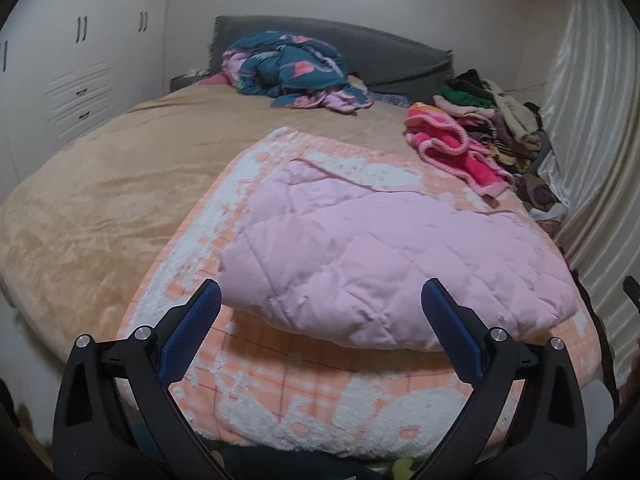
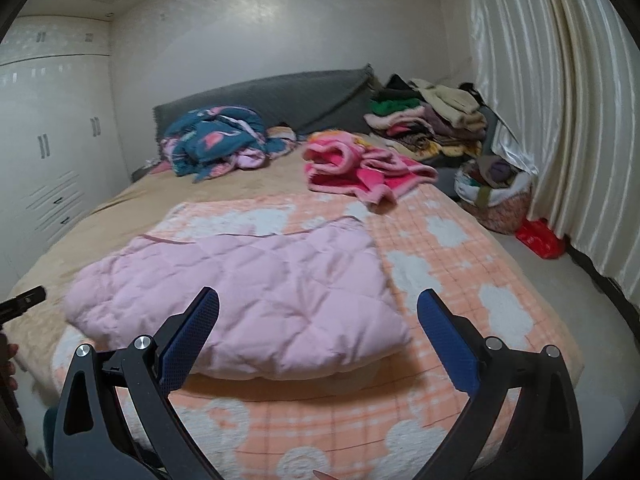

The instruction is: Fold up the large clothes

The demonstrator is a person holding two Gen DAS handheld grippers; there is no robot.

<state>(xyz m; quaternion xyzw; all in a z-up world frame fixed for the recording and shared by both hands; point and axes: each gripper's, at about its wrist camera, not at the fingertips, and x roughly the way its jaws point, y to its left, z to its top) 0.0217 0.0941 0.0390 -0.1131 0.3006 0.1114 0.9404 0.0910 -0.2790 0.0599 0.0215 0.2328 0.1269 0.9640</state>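
Observation:
A quilted pink garment (image 1: 384, 256) (image 2: 256, 296) lies folded over on an orange-and-white plaid blanket (image 1: 304, 400) (image 2: 440, 240) at the foot of the bed. My left gripper (image 1: 322, 300) hangs above the garment's near edge, open, with nothing between its blue pads. My right gripper (image 2: 318, 308) hovers over the same near edge, open as well and holding nothing. The tip of the left gripper (image 2: 24, 300) pokes into the right wrist view at the far left.
A tan bedspread (image 1: 100, 208) covers the bed. A teal-and-pink quilt (image 1: 288, 68) is bunched by the grey headboard (image 1: 384, 56). A bright pink fleece item (image 2: 360, 168) and a stack of clothes (image 2: 424, 120) lie at the back right. Curtains (image 2: 560, 120), a basket (image 2: 496, 196) and a wardrobe (image 1: 72, 64) surround the bed.

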